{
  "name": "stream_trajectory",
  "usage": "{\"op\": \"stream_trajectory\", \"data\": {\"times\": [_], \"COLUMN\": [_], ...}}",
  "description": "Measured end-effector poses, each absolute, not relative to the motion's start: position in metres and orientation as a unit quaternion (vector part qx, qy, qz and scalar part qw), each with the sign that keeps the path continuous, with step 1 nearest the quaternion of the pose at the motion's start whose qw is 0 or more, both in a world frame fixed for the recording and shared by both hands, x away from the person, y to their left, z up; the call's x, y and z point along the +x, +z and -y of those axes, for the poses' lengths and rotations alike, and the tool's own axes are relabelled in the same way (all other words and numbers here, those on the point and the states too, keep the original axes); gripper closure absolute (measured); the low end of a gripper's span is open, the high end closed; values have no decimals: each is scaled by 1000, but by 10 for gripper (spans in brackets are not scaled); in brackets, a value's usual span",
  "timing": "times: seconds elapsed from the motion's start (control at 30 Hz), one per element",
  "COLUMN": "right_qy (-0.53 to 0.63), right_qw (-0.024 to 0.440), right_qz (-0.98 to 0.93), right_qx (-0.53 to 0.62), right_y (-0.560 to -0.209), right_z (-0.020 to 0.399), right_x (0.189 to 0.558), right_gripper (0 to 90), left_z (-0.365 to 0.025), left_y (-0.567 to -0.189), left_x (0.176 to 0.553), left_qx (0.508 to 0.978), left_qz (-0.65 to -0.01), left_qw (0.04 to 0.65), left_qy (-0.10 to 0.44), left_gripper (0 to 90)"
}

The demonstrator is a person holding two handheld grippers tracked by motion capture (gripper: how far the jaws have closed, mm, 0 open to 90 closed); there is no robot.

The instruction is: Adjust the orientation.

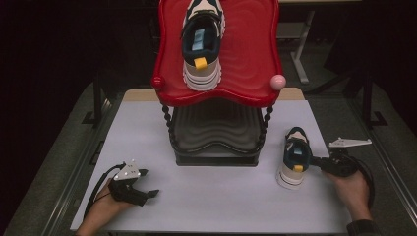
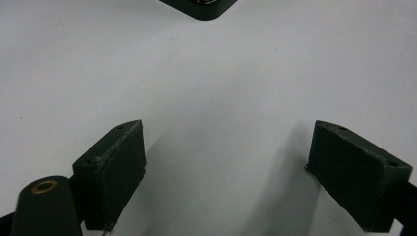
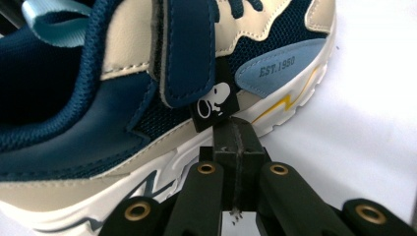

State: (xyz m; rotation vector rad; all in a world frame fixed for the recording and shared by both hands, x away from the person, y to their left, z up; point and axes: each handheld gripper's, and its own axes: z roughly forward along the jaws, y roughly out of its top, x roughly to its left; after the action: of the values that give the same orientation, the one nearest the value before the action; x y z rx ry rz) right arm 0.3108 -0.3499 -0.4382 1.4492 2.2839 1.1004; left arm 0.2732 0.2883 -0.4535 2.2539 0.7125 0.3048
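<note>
right gripper [image 3: 235,129] jaws pinched together against the sneaker [image 1: 293,160] side, left gripper [image 2: 226,172] wide open over bare table [image 1: 216,196]

Left gripper [image 1: 142,187]: matte black body, grey three-cornered plate on top, thin black cable looping back past the hand toward the near edge of the pale grey table [image 1: 221,206]. In its own view: two blocky black pads [image 2: 115,172] with small screw recesses, one brass-ringed pivot. Right gripper [image 1: 314,161]: same black build, grey plate on its far side from the table's near edge, thick black cable curling round the hand. Close up: black link arms, four brass-ringed pivots. Dark cuff on the right wrist at the table's near edge.
</note>
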Motion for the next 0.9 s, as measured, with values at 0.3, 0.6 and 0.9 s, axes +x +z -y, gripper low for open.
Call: {"op": "stream_trajectory", "data": {"times": [0.3,0.6,0.9], "right_qy": [387,394,473], "right_qw": [89,83,106], "right_qz": [-792,-794,-745], "right_qx": [464,455,458], "right_y": [-440,-437,-402], "right_z": [332,333,361], "right_x": [332,330,318], "right_gripper": [899,805,543], "left_z": [-289,-288,-289], "left_y": [-453,-453,-453], "left_x": [273,273,274], "left_qx": [879,879,879], "left_qz": [-276,-277,-277], "left_qw": [369,370,370], "left_qy": [118,119,118], "left_gripper": [134,134,135]}}
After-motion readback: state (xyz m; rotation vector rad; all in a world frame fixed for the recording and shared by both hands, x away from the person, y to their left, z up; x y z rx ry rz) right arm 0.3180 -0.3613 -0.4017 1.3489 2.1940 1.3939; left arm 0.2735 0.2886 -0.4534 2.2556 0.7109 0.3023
